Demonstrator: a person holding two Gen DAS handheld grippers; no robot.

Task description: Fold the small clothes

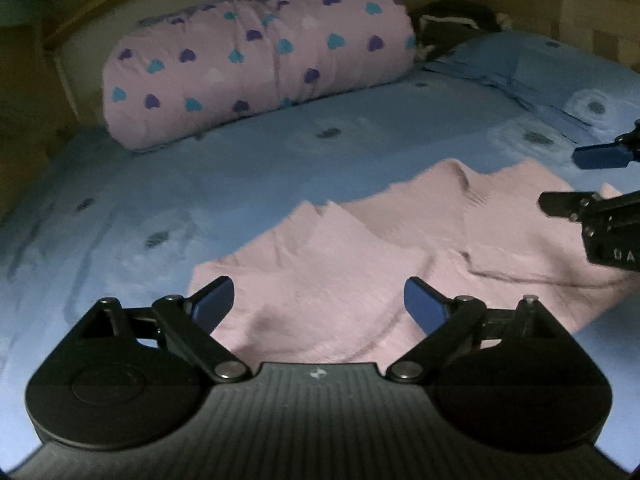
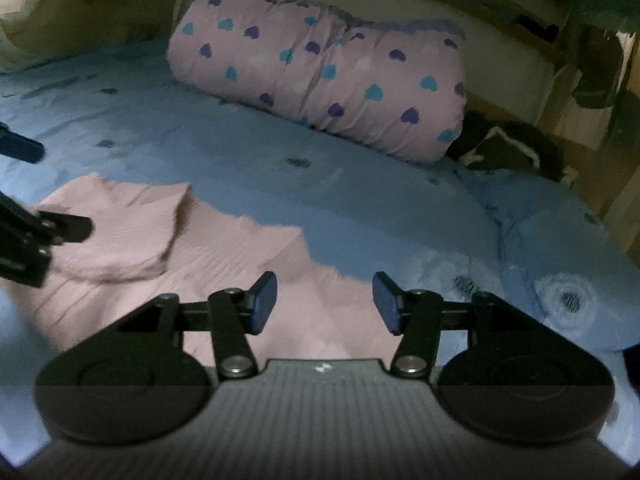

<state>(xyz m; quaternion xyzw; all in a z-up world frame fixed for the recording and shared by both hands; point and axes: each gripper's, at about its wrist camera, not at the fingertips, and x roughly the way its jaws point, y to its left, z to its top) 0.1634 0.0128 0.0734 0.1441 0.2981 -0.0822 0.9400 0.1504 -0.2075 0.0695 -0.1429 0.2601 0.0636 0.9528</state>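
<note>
A small pink knitted garment (image 1: 360, 256) lies partly folded on the blue bed sheet (image 1: 248, 160). One flap of it is turned over on top (image 2: 120, 232). My left gripper (image 1: 319, 300) hovers above the garment's near edge, jaws wide open, nothing between its blue pads. My right gripper (image 2: 325, 300) hangs over the garment's other end (image 2: 256, 280), jaws apart and empty. The right gripper's fingers (image 1: 560, 204) show at the right edge of the left wrist view. At the left edge of the right wrist view the left gripper's fingers (image 2: 68, 228) reach over the folded flap.
A rolled pink quilt with blue and purple hearts (image 1: 256, 68) lies along the wooden headboard (image 2: 500, 4). A blue pillow (image 1: 552, 76) sits at the far right, with a dark cloth (image 2: 508, 148) beside the quilt.
</note>
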